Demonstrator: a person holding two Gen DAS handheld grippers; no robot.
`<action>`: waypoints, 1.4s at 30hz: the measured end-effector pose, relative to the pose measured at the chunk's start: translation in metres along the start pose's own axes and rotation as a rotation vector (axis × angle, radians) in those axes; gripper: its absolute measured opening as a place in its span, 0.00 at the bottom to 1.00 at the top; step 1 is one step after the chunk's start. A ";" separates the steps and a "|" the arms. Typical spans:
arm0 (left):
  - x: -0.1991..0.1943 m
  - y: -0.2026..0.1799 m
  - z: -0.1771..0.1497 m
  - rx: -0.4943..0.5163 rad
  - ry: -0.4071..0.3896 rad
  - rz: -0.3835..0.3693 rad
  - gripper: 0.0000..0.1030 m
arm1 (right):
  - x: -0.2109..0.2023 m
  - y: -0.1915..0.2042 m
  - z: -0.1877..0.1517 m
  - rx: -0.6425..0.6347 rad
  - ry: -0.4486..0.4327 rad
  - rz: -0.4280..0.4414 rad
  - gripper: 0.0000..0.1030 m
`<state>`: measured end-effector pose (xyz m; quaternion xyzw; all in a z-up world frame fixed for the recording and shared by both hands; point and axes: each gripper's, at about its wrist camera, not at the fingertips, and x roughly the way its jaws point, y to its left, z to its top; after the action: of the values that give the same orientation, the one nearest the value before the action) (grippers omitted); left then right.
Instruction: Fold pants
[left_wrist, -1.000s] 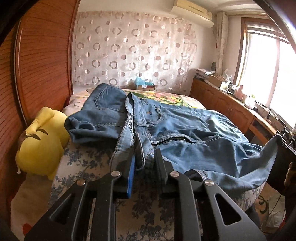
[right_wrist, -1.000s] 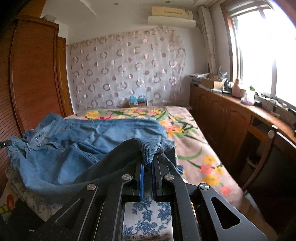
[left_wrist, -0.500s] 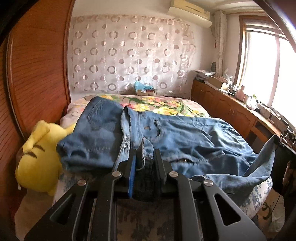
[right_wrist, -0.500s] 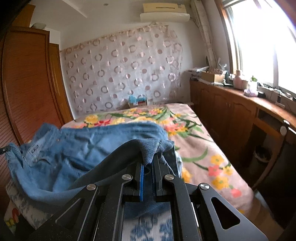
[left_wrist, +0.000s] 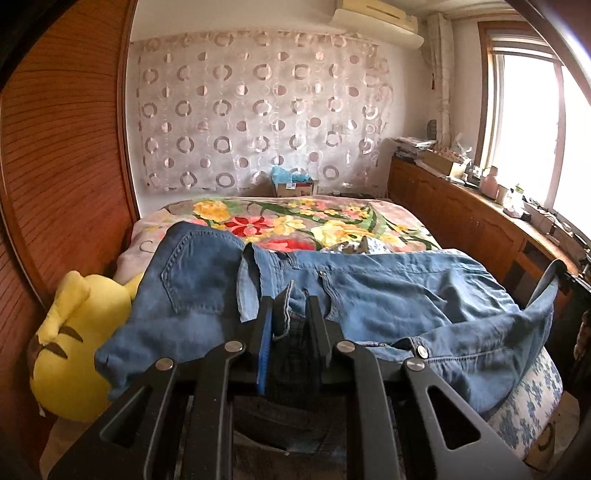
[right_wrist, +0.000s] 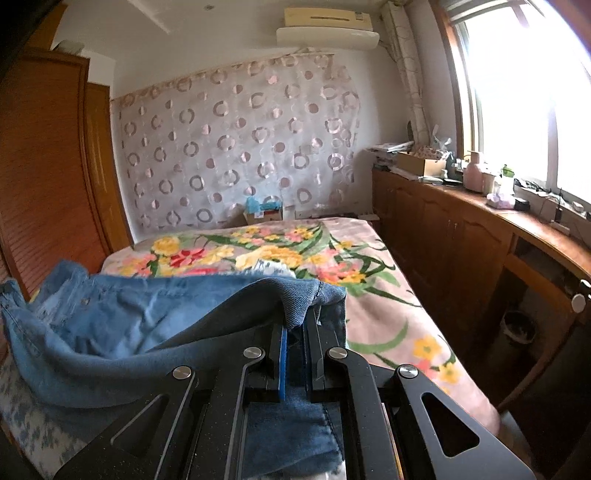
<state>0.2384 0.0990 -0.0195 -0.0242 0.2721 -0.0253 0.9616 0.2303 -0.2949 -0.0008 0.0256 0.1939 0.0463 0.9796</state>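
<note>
A pair of blue denim pants (left_wrist: 388, 291) hangs stretched above the near end of the bed, waistband side to the left with a back pocket showing. My left gripper (left_wrist: 290, 306) is shut on a bunched fold of the waist end. My right gripper (right_wrist: 294, 325) is shut on the hem end of the pants (right_wrist: 147, 317), whose cloth drapes over its fingers and sags leftward. The far pinched corner shows at the right edge of the left wrist view.
A floral bedspread (left_wrist: 295, 225) covers the bed beyond the pants. A yellow plush toy (left_wrist: 70, 350) lies at the left against the wooden wardrobe (left_wrist: 62, 166). A wooden cabinet counter (right_wrist: 480, 236) with clutter runs along the right under the window.
Both grippers have lifted and moved forward over the bed with the pants held. More floral bedspread shows beyond the pants, and the denim hangs flatter between the two grips.
</note>
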 end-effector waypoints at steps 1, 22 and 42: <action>0.004 0.000 0.003 0.002 0.002 0.001 0.17 | 0.003 0.003 0.001 -0.002 -0.005 -0.003 0.06; 0.081 -0.008 0.072 0.089 -0.004 0.048 0.17 | 0.060 0.018 0.017 -0.126 -0.019 -0.060 0.06; 0.161 -0.009 0.092 0.090 0.076 0.071 0.17 | 0.112 0.030 0.030 -0.211 0.087 -0.101 0.06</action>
<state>0.4233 0.0836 -0.0250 0.0297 0.3076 -0.0043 0.9510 0.3427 -0.2545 -0.0137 -0.0895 0.2316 0.0181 0.9685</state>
